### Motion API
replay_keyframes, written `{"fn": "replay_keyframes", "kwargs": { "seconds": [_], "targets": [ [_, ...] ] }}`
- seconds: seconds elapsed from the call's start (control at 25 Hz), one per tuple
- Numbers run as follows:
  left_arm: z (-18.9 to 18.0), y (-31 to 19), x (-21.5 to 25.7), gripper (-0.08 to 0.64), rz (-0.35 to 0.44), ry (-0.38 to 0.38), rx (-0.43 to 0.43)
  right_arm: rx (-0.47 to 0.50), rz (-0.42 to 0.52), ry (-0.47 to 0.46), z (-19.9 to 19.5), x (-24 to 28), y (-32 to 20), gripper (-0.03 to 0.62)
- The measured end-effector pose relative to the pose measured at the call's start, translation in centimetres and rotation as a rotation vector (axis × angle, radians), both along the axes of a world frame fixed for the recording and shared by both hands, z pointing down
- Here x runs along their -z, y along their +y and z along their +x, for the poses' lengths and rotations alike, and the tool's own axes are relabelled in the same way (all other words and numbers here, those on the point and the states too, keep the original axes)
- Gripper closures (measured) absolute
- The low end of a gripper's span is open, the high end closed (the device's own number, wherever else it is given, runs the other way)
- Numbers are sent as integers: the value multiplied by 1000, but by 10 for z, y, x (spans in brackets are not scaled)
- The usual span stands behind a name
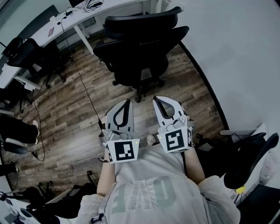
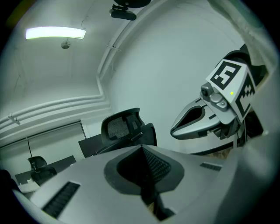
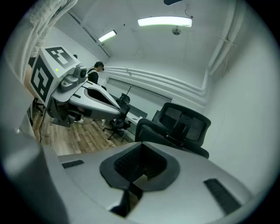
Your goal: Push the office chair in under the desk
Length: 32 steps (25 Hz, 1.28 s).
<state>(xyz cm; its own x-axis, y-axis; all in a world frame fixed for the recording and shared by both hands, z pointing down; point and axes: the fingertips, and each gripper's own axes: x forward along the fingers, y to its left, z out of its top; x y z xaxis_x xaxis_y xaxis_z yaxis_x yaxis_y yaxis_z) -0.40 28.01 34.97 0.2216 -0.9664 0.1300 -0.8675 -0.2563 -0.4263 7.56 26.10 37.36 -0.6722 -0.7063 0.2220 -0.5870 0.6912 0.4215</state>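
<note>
The floor (image 1: 74, 109) was wood. The desk (image 1: 109, 8) ran along 11 o'clock. The chair (image 1: 140, 52) stood at 12, near it. Left gripper (image 1: 127, 102) and right gripper (image 1: 157, 100), at 6, had jaws pressed together, empty, well apart from the chair.

The chair (image 1: 140, 52) is black, with a see-through mesh back in a matt plastic frame and a dull cloth seat; the floor (image 1: 70, 109) is brown wood planking with visible grain and a faint sheen. The desk (image 1: 81, 16) has a smooth white top and the wall (image 1: 236, 52) is matt white. The left gripper (image 1: 127, 103) and right gripper (image 1: 156, 100) are smooth matt grey plastic with ribbed black pads (image 2: 156, 164), and the shirt (image 1: 148, 183) is soft grey cloth.
</note>
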Motion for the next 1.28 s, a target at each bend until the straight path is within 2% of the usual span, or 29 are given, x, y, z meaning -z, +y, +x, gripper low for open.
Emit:
{"fn": "replay_keyframes", "kwargs": {
  "seconds": [0.48,0.6,0.8,0.88,1.08,1.28],
  "targets": [
    [6,-12,2,545,11,-10,-23,-59,24,-34,20,10,-17,572],
    [9,-19,-1,545,-3,24,-21,-63,45,-41,30,20,-25,572],
    [28,-41,15,545,64,-30,-80,-97,22,-137,50,21,-41,572],
    [34,-49,16,545,83,-35,-90,-99,27,-131,53,18,-48,572],
    [42,-73,8,545,72,-23,-113,-125,6,-120,65,5,-63,572],
    [36,-115,2,545,71,-28,-141,-150,-3,-116,68,-4,-100,572]
  ]
}}
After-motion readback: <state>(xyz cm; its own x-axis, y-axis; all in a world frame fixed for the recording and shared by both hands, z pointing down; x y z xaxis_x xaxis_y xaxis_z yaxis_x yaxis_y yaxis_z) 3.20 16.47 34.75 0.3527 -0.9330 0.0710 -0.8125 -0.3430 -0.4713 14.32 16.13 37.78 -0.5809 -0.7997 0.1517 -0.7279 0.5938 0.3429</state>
